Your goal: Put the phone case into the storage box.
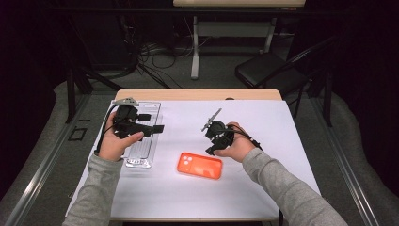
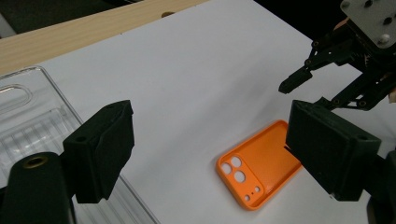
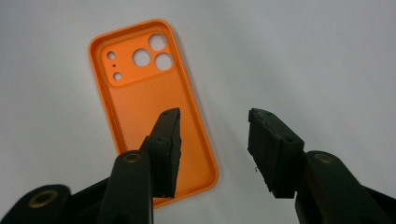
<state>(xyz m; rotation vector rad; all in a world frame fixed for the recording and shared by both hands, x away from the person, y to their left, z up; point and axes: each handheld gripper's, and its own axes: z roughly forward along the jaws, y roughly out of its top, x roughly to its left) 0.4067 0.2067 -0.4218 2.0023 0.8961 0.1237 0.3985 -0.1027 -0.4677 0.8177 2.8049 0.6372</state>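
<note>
An orange phone case [image 1: 200,165] lies inner side up on the white sheet, camera cut-outs toward the left. In the right gripper view the case [image 3: 144,93] sits just below my right gripper [image 3: 215,119], whose jaws stand apart: one jaw hovers over the case's right edge, the other over bare sheet, and nothing is pressed between them. From above, my right gripper [image 1: 211,149] points down at the case's upper right end. My left gripper [image 1: 153,122] is open and empty above a clear plastic tray [image 1: 143,141]. The left gripper view has my left gripper [image 2: 212,123], the case [image 2: 259,163] and my right gripper [image 2: 303,95].
The white sheet [image 1: 263,122] covers most of the wooden table [image 1: 197,94]. The clear tray [image 2: 32,116] lies along the sheet's left side. A black chair [image 1: 268,70] and a desk frame stand beyond the far edge. Bare sheet lies in front of and right of the case.
</note>
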